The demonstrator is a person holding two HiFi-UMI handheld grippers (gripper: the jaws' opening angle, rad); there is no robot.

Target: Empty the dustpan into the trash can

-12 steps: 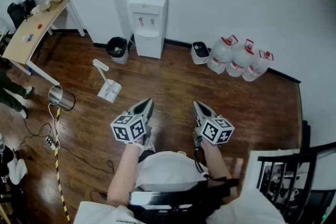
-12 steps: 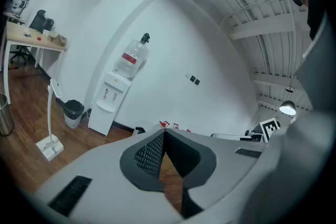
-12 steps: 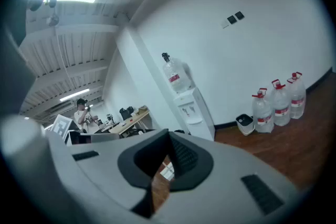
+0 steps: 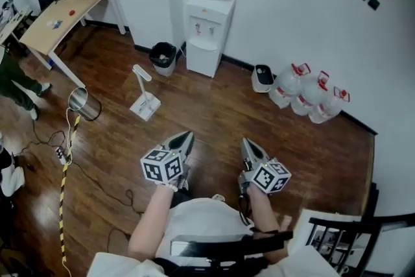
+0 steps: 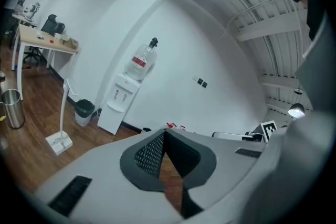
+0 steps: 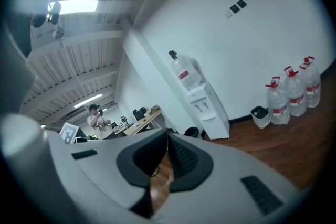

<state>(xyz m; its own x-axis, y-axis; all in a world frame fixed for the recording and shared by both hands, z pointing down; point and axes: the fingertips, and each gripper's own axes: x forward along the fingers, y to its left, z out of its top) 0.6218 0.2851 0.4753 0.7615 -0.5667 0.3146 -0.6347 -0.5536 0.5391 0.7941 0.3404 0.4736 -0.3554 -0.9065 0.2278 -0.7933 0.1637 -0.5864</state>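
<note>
My left tool, right tool both shut, empty: dustpan stands far left near trash can, out of reach.

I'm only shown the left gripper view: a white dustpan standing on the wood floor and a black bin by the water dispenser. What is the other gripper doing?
Observer: The right gripper is empty. Its own view shows the jaws closed together with nothing between them.
Operator: Is that black bin the only one?
Observer: No. The head view shows a small white bin between the dispenser and three big water bottles.
Operator: Is anybody else in the room?
Observer: Yes. The right gripper view shows a person standing beyond the desk.
</note>
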